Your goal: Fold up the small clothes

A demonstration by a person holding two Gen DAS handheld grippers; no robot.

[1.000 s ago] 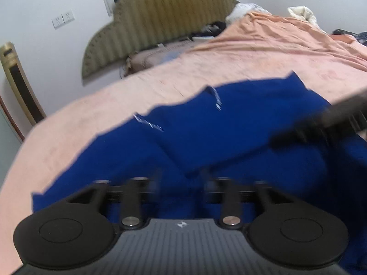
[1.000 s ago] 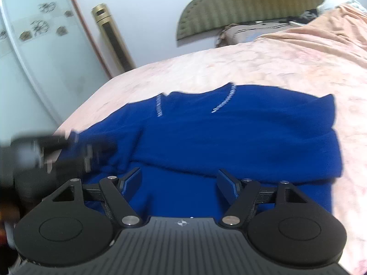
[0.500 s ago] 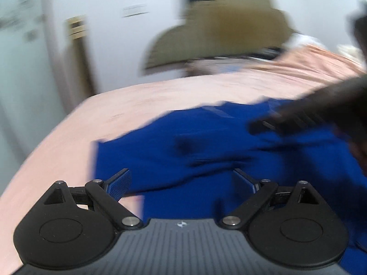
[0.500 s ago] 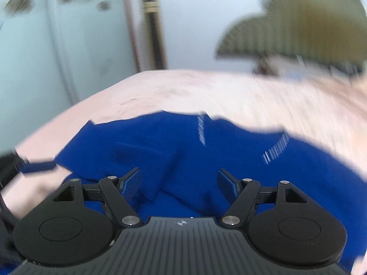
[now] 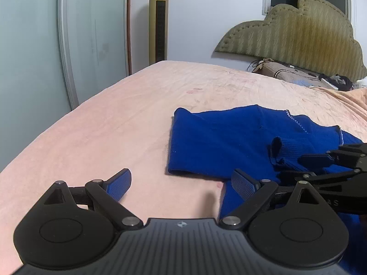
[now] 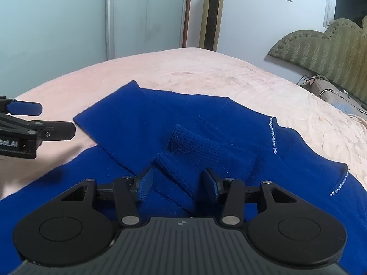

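Observation:
A royal-blue knit sweater (image 5: 229,142) lies on the pink bedspread (image 5: 114,123), with one sleeve folded across its body. The sleeve's ribbed cuff (image 6: 195,146) sits on top of the sweater (image 6: 160,114). My right gripper (image 6: 178,183) hovers low over the cuff with its jaws closing. A fold of the ribbed cuff lies between the fingers, and the pads are not pressing on it. My left gripper (image 5: 181,181) stands wide open over bare bedspread at the sweater's left edge, holding nothing. Each gripper shows in the other's view: the right gripper (image 5: 296,166) and the left gripper (image 6: 57,119).
A padded olive headboard (image 5: 309,34) and a pillow (image 5: 286,73) are at the far right. A gold tower fan (image 5: 158,20) and a frosted glass door (image 5: 91,34) stand beyond the bed's far edge. Bare bedspread stretches left of the sweater.
Both views have swung and rolled level. My left gripper opened wide and slid off the sweater to its left edge. My right gripper's jaws have narrowed over the cuff.

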